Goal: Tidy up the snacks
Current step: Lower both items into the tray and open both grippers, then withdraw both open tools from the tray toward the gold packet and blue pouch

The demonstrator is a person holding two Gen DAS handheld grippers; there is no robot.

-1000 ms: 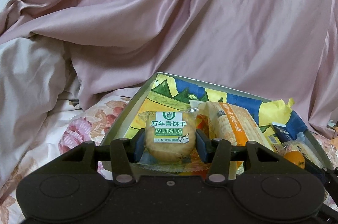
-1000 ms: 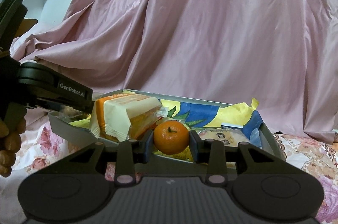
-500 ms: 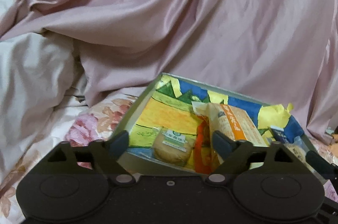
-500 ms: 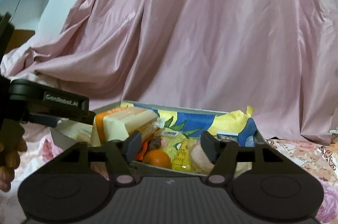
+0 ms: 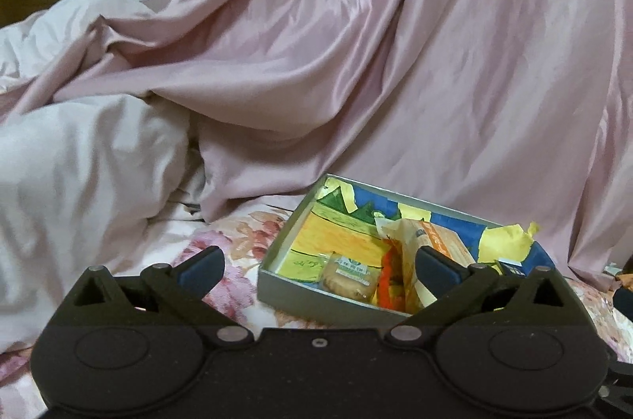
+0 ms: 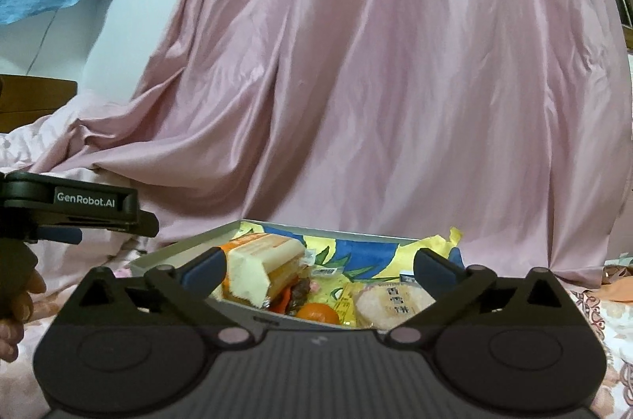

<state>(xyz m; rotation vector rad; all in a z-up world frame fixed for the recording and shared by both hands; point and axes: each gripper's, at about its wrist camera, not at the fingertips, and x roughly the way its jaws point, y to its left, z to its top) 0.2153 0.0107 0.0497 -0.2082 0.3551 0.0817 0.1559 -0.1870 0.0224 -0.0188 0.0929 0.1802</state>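
We hold both the left gripper [image 5: 318,270] and right gripper [image 6: 319,270] with fingers wide and empty above the box [image 5: 316,304] on the bed, where the biscuit packet [image 5: 348,278] and mandarin [image 6: 318,313] lie, and a careless nudge against its wall could tip the tall orange pack [image 6: 261,270] out

Glossy satin sheet [image 5: 395,63], matt cardboard box [image 5: 316,304]
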